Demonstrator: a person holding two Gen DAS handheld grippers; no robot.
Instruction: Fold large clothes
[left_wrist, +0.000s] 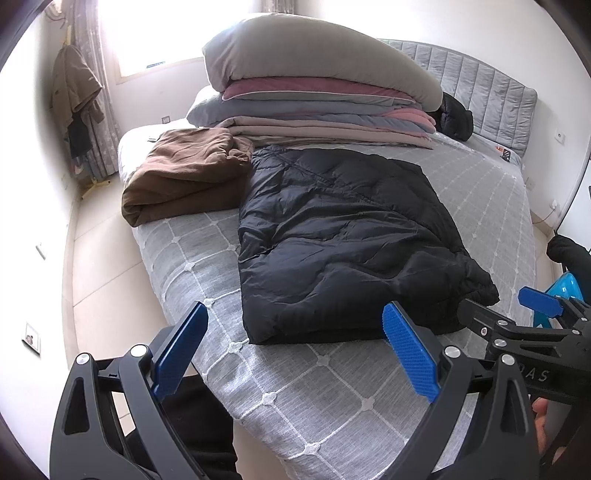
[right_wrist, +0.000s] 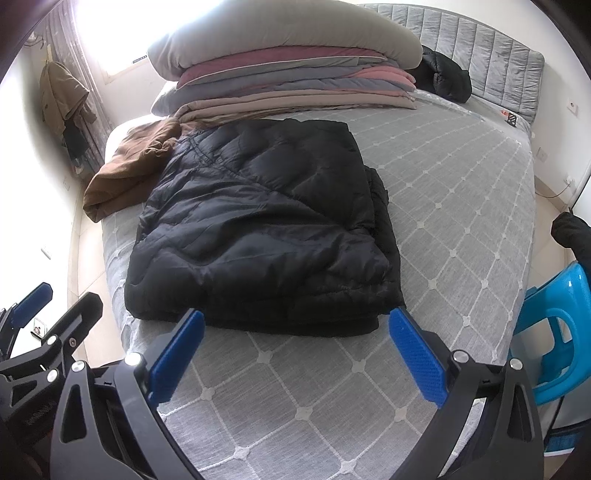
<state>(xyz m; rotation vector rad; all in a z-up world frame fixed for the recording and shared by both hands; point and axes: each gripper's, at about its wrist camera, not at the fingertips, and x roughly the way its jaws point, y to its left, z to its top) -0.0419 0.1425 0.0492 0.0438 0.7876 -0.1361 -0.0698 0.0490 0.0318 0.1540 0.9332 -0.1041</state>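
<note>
- The black puffer jacket (left_wrist: 343, 240) lies in the middle of the bed (left_wrist: 480, 192), already brought into a rough rectangle with several layers one on another. Its near edge is close to the foot of the mattress, just in front of both grippers.
- I think it will handle light and soft. The filling is puffy, so a fold will probably spring open again if nobody presses it down.
- The shell looks smooth and a little shiny, so I expect it to be slippery. A thin pinch of the top layer alone may slide out.
- The best place to take hold, in my judgement, is the two near corners, with all the layers of the edge inside the fingers together. From there the near edge can go over toward the headboard (left_wrist: 480, 81).
- The left gripper (left_wrist: 291, 325) is spread wide, with nothing between its blue pads (left_wrist: 410, 354). It hovers above the quilted cover, near the left near corner of the jacket, and I see no contact.
- The right gripper (right_wrist: 295, 328) is also spread wide and carries nothing. In the right wrist view its tips stand just before the near edge; whether they touch the cloth I cannot tell.
- A folded brown garment (left_wrist: 184, 173) lies just beside the jacket on its left, and a pile of folded bedding (left_wrist: 314, 92) rests behind it.
</note>
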